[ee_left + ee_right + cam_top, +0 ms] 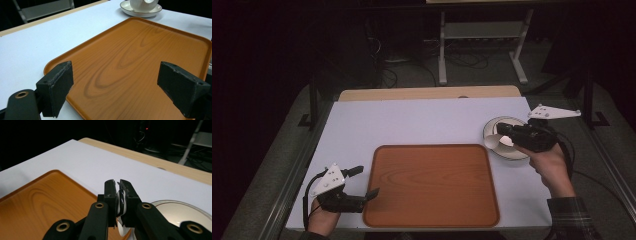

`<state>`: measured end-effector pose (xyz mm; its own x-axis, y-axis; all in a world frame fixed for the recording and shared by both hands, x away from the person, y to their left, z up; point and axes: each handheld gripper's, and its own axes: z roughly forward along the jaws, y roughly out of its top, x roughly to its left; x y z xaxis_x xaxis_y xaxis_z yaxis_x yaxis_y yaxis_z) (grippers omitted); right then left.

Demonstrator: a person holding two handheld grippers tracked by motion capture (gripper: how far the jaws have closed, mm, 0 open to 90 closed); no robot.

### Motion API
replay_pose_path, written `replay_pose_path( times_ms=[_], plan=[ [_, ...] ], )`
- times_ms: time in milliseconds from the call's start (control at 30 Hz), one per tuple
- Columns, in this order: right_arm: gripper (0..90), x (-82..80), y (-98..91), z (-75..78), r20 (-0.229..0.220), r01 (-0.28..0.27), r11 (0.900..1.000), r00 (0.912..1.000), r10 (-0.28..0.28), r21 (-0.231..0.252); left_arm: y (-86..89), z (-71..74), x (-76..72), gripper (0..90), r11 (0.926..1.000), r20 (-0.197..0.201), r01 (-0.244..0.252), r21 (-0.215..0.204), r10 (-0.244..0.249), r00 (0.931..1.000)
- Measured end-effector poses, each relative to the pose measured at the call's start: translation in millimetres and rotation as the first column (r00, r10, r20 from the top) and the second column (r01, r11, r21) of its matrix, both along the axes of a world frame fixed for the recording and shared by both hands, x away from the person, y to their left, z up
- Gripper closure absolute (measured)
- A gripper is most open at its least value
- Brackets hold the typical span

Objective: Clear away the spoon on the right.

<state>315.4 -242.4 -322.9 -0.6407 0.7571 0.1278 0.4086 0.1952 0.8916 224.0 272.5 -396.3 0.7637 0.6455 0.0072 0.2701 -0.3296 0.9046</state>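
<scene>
cup (495, 141) | right jaws gripping its rim, above saucer (518, 155) | left jaws open, empty

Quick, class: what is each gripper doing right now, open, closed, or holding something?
Left gripper: open, jaws wide apart over the tray, holding nothing.
Right gripper: shut on the cup, pinching its rim above the saucer.

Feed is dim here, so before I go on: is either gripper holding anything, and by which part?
The right gripper pinches the white cup by its rim or handle, which one cannot be told, over the saucer. The left gripper stands open, empty, by the tray.
</scene>
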Motion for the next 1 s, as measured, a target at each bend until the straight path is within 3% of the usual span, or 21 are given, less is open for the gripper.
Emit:
replay_pose_path(
  times_ms=[567,1000],
  plan=[
    [83.7,-12.0,32.4,-11.2,-0.051,-0.125,0.9917,0.991,0.124,-0.03,0.7,0.5,-0.5,12.8,1.0,0.001,-0.003,-0.002,0.003,1.0],
    [83.6,-22.2,42.3,-22.5,-0.1,-0.174,0.9825,0.9809,0.167,-0.066,0.2,1.0,-0.9,12.8,1.0,0.002,-0.001,0.002,0.001,1.0]
  ],
)
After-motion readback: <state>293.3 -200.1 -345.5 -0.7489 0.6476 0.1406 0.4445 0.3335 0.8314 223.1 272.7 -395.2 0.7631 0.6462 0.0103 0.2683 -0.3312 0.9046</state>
